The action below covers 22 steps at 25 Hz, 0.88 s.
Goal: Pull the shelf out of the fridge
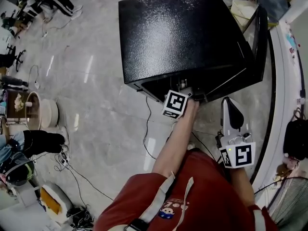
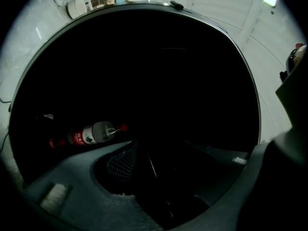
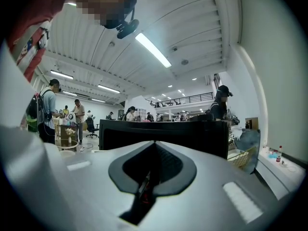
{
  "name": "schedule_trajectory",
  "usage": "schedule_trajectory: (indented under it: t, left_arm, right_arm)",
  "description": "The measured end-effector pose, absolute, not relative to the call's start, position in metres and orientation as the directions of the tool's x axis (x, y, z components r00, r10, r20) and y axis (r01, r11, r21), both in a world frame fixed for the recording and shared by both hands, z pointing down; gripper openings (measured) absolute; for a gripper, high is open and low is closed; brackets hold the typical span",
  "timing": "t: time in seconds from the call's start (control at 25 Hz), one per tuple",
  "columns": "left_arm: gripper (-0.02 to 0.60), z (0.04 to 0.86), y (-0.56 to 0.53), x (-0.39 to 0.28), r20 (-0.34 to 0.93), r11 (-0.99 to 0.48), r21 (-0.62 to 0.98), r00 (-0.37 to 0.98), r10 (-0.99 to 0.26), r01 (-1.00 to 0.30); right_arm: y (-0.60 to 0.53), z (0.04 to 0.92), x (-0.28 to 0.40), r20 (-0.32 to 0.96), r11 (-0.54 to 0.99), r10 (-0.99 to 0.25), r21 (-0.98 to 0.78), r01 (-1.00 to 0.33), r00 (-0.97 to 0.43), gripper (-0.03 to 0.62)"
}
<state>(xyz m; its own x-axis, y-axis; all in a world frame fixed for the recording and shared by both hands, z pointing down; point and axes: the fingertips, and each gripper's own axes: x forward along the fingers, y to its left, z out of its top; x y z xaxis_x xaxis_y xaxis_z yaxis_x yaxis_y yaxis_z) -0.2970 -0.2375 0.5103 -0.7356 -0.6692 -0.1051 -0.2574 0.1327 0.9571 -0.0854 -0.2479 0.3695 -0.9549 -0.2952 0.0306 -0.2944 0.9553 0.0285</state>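
Observation:
A black mini fridge (image 1: 183,32) stands on the floor, its door (image 1: 261,37) swung open to the right. My left gripper (image 1: 179,100) reaches into the fridge's front opening; its tips are hidden under the top. In the left gripper view the left gripper (image 2: 192,167) stands open in the dark interior, with nothing between the jaws that I can make out. A bottle with a red label (image 2: 91,133) lies inside to the left. The shelf is lost in the dark. My right gripper (image 1: 232,110) (image 3: 154,146) hangs back beside the door, shut and empty, pointing upward.
A white curved counter (image 1: 288,81) runs along the right behind the door. Cables (image 1: 72,170) trail over the floor at the left, near a round stool (image 1: 48,112) and seated people. A wire fan (image 1: 288,201) stands at the lower right.

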Motion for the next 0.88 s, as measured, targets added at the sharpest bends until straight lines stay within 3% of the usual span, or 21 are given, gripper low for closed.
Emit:
schedule_trajectory:
  t: [0.64, 0.88]
  left_arm:
    - [0.233, 0.504, -0.257, -0.349, -0.135, 0.075, 0.973, -0.797, -0.589, -0.220]
    - [0.154, 0.532, -0.257, -0.363, -0.125, 0.081, 0.976, -0.827, -0.548, -0.201]
  right_arm:
    - [-0.251, 0.349, -0.075, 0.052, 0.955, -0.294, 0.064, -0.291, -0.954, -0.002]
    - [-0.250, 0.362, -0.073, 0.047, 0.949, -0.312, 0.062, -0.309, -0.949, -0.002]
